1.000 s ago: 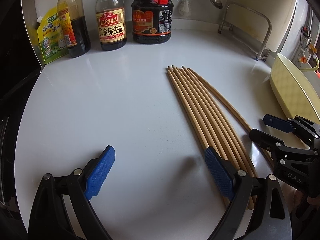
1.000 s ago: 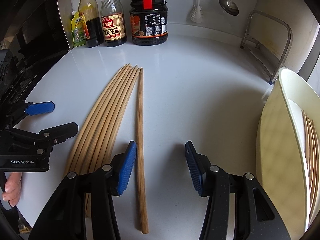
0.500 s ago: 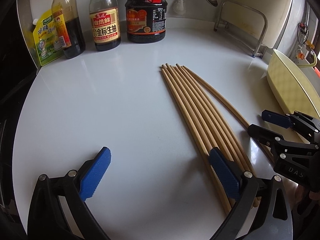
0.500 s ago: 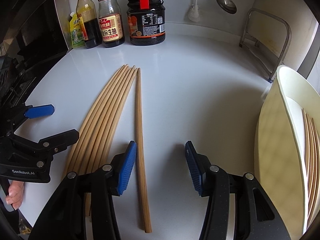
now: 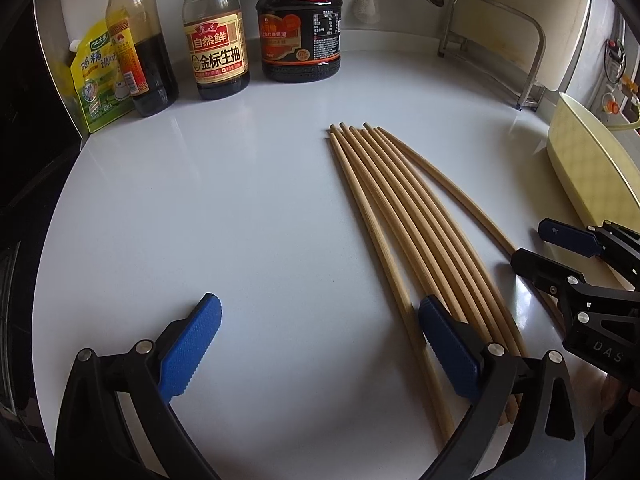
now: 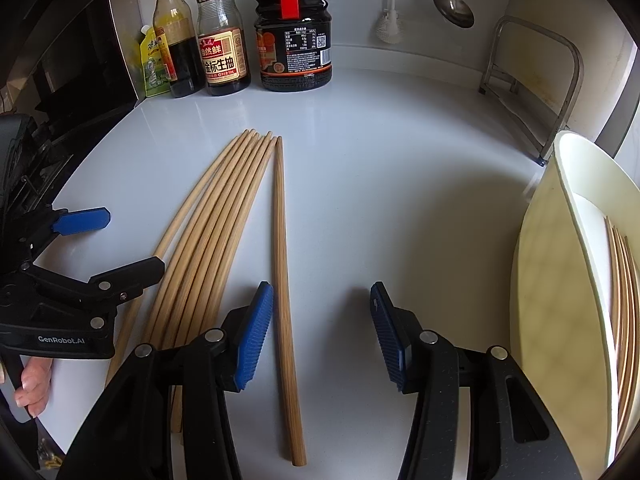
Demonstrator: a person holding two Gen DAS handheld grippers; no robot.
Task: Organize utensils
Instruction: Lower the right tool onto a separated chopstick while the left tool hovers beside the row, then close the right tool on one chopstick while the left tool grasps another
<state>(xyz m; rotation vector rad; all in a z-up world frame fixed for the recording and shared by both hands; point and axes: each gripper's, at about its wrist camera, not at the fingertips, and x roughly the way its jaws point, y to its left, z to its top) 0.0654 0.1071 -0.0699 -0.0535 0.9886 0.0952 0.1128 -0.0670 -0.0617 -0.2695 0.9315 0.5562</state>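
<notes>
Several long wooden chopsticks lie side by side on the white counter; they also show in the right wrist view. One chopstick lies a little apart at the right of the bundle, between my right gripper's jaws. My right gripper is open and low over it. My left gripper is open and empty, its right finger over the bundle's left side. A cream tray at the right holds several chopsticks.
Sauce bottles and a yellow pouch stand along the back wall. A metal rack stands at the back right, with a ladle hanging above. A dark stove edge lies at the left.
The left gripper has drawn back toward the near ends of the chopsticks. The right gripper has shifted slightly left, so the lone chopstick now sits between its fingers. Both stay open.
</notes>
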